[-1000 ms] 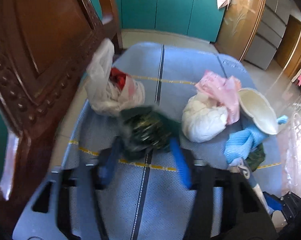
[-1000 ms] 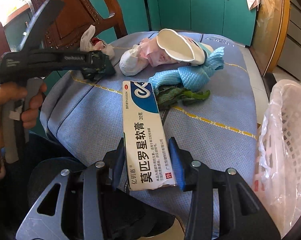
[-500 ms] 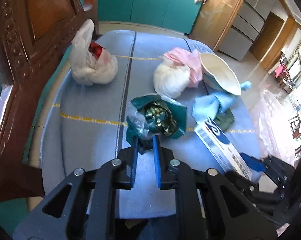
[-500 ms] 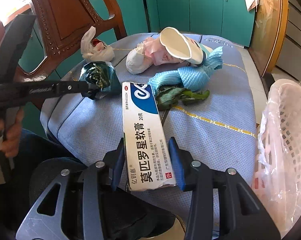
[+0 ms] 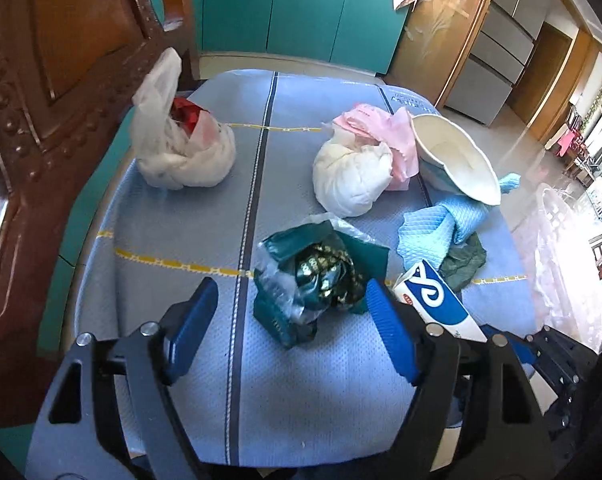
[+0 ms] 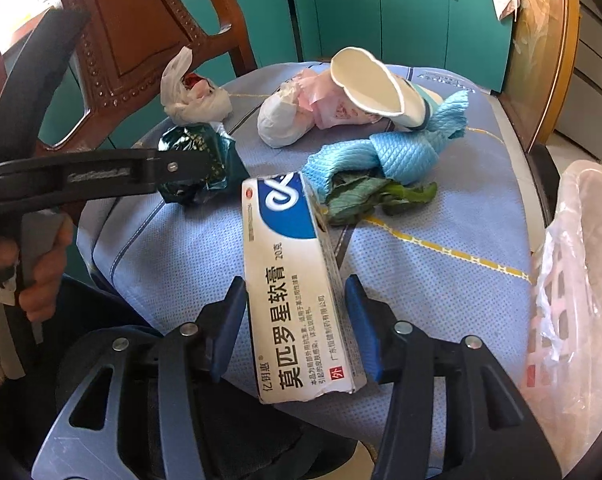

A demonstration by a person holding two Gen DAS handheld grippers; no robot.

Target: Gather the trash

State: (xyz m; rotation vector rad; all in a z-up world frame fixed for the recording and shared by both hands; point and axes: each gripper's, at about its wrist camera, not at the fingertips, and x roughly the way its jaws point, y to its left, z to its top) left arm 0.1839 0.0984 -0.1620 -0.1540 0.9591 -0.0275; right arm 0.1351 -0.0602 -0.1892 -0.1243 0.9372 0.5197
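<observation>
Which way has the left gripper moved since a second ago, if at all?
Yes: left gripper drew back from the white bag toward the camera; jaws just opened, green wrapper lies loose between.

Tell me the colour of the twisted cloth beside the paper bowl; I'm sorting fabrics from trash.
The cloth is light blue with a quilted diamond texture, clearest in the right wrist view.

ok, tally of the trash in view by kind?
Plastic bags: 2 (white bag with red inside, white-and-pink bag)
Green foil wrapper: 1
Ointment box: 1
Blue cloth: 1
Paper bowl: 1
Green leaf: 1
Total: 7
</observation>
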